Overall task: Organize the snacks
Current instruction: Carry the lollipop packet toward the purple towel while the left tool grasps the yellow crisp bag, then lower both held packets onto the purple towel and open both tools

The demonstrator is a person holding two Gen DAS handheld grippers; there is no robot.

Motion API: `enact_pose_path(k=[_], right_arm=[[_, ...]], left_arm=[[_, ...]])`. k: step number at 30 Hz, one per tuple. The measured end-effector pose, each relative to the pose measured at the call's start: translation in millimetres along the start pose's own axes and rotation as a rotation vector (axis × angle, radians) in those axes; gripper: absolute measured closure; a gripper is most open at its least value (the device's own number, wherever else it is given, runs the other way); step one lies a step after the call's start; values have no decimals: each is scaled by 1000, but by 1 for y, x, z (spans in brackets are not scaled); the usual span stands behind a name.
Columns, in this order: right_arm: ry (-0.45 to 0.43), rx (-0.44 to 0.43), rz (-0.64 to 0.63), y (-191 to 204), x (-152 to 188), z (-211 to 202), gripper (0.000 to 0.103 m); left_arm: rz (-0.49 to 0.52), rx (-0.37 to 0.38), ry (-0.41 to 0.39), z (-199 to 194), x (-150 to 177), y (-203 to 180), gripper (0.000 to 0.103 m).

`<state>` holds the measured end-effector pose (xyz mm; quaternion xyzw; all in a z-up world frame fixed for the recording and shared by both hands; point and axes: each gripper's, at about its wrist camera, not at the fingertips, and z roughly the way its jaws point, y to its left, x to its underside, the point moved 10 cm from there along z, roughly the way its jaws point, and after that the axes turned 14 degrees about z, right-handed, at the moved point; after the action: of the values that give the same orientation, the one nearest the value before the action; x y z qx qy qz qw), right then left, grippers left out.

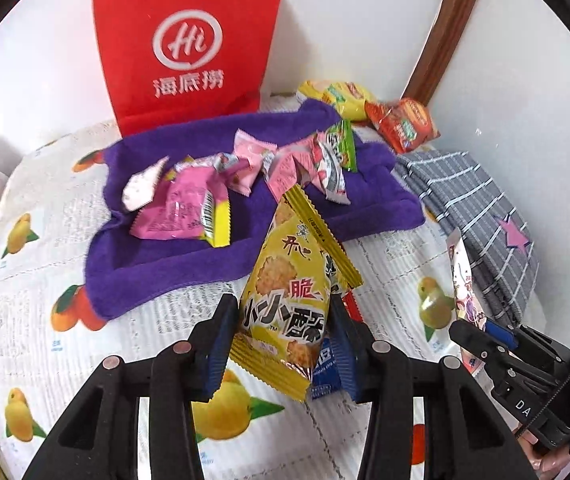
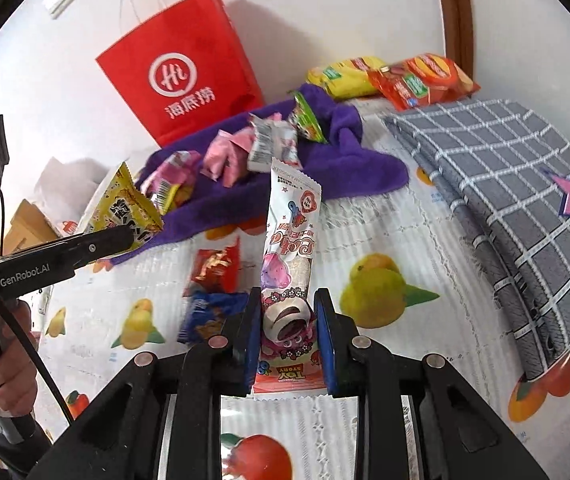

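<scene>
A fruit-printed tablecloth covers the whole surface, with a folded grey checked cloth bearing a pink star lying along its right side. At the back a red paper bag stands upright against the white wall. Just in front of the bag, a purple towel lies spread out, holding a loose heap of small pink snack packets with a green-edged one among them. Beyond the towel's far right corner sit a yellow chip bag and an orange chip bag, touching each other.

The left gripper has its jaws closed narrowly on a yellow cracker packet, held above the tablecloth (a blue packet peeks out behind it). The right gripper is clamped tight on a long white-and-pink snack stick packet, which points away toward the towel. On the tablecloth left of that packet lie a small red packet and a blue packet, close together.
</scene>
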<state>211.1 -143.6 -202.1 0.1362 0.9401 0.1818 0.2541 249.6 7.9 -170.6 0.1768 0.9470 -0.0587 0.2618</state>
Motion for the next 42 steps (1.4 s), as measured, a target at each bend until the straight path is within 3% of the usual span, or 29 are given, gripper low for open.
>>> enact_pose_path(k=[14, 26, 34, 42], right_arm=[[-45, -52, -12, 35, -22, -41, 78], [-111, -81, -86, 79, -80, -59, 78], [-114, -75, -109, 101, -118, -40, 78], [-52, -96, -59, 113, -147, 0, 78]], left_arm=[[-33, -14, -100, -57, -9, 16, 60], [-87, -28, -147, -71, -40, 52, 60], [-82, -66, -166, -66, -78, 75, 60], [-91, -75, -178, -44, -108, 90, 61]])
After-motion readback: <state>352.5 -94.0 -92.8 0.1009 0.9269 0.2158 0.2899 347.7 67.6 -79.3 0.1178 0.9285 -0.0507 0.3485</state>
